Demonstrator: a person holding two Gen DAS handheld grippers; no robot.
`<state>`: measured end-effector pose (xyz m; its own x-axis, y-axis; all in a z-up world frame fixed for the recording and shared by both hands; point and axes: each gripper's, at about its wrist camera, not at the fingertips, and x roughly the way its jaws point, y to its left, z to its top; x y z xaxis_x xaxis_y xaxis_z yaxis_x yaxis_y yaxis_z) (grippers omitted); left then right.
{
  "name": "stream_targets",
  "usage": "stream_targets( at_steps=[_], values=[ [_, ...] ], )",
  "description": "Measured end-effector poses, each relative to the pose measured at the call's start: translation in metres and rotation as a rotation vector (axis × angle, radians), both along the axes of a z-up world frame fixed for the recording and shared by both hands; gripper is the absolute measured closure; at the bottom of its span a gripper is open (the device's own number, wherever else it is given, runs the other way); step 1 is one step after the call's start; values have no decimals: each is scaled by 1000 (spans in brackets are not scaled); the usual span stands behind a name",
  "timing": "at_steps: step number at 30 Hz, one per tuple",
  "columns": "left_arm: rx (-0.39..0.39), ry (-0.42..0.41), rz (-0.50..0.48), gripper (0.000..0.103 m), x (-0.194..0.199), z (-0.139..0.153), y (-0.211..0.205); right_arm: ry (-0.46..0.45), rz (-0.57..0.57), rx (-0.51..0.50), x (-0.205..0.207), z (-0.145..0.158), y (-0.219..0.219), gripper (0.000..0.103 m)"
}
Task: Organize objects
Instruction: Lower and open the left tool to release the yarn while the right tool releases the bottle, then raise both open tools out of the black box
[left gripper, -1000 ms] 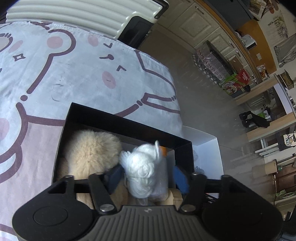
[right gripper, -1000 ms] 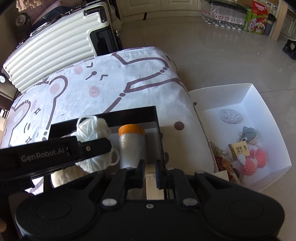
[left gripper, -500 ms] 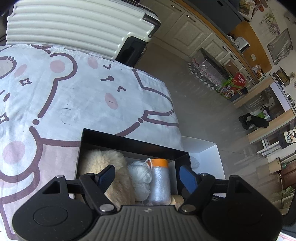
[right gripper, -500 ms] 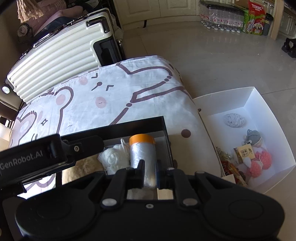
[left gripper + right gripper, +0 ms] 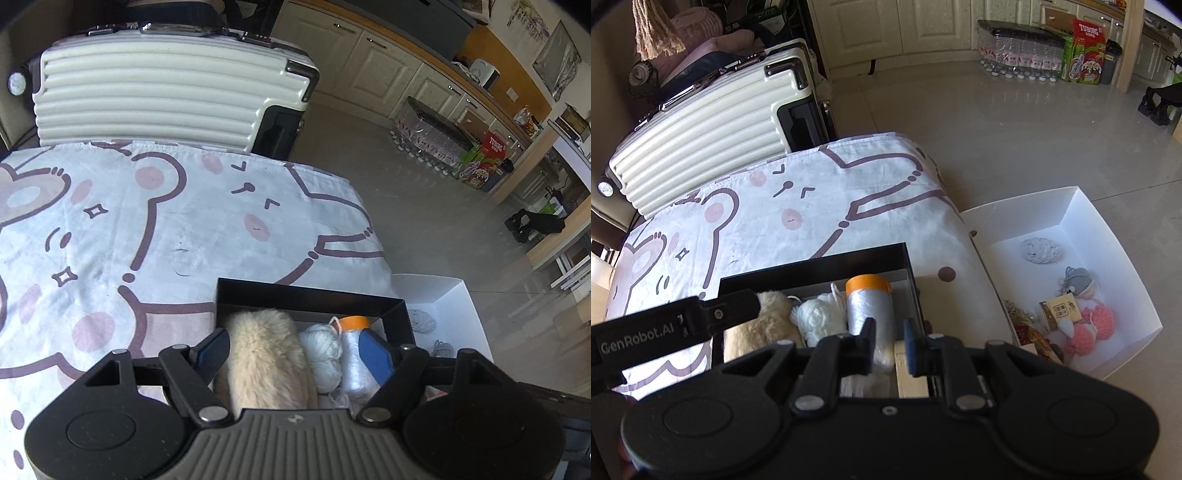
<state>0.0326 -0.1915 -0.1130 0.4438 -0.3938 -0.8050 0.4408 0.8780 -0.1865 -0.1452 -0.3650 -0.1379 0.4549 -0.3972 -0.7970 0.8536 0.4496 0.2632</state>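
Inside black box (image 5: 908, 266): one fur piece (image 5: 764, 325), one yarn ball (image 5: 820, 317), one roll (image 5: 870, 306).

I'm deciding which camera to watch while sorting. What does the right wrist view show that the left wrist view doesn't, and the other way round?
Only the right wrist view shows the white box's pink pompoms, small yellow carton and grey knitted toy, plus the right gripper, jaws opening, nothing between them.

Only the left wrist view shows the left gripper's open jaws.

Both show the black box holding beige fur, white yarn and the orange-capped roll, and the suitcase.
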Motion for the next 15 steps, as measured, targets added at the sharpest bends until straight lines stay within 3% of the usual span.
stream_targets(
  at_steps=[8, 15],
  values=[
    [118, -92, 20, 24, -10, 17, 23, 4, -6, -56, -4, 16, 15, 66],
    [195, -142, 37, 7, -16, 23, 37, 11, -14, -98, -8, 25, 28, 48]
  ],
)
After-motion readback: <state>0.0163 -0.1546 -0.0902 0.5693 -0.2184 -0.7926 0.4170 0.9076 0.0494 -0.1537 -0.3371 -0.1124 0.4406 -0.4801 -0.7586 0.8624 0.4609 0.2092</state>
